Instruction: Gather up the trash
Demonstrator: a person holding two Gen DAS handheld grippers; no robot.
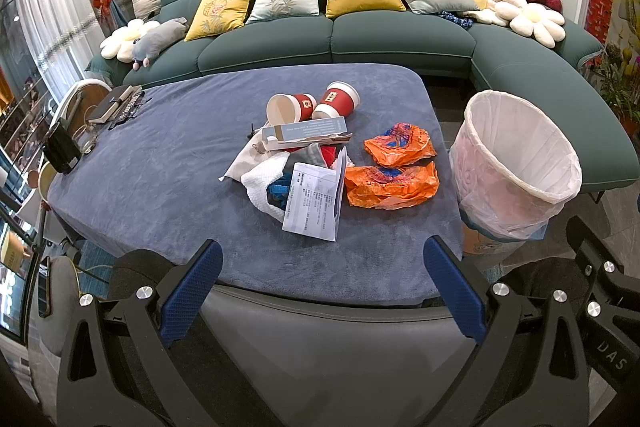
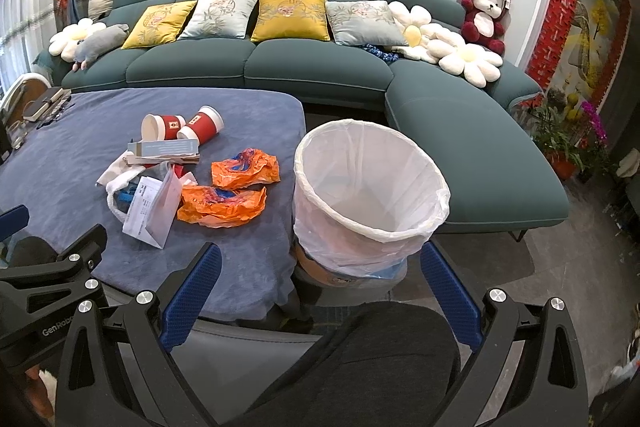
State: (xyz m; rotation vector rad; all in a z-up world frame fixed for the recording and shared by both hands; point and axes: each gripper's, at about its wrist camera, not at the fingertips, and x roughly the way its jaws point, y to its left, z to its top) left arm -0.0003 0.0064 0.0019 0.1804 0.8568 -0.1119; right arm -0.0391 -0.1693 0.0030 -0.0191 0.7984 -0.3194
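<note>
Trash sits heaped mid-desk (image 1: 160, 163), ahead of both grippers, and I hold my left gripper (image 1: 324, 291) and right gripper (image 2: 318, 289) with jaws spread and empty. Nearest my left jaws lies the folded paper (image 1: 316, 201), its long axis running away from me. Orange wrappers (image 1: 390, 185) lie between the heap and the lined bin (image 2: 370, 187), which stands straight ahead of my right jaws with nothing blocking.

"GenRobo", cut off by a finger, stands in pale letters on the left gripper's (image 2: 14, 223) black frame, seen from the right wrist. "DAS" stands on the right gripper's black body (image 1: 612, 355). The printed sheet (image 1: 316, 201) carries lines too small to read.
</note>
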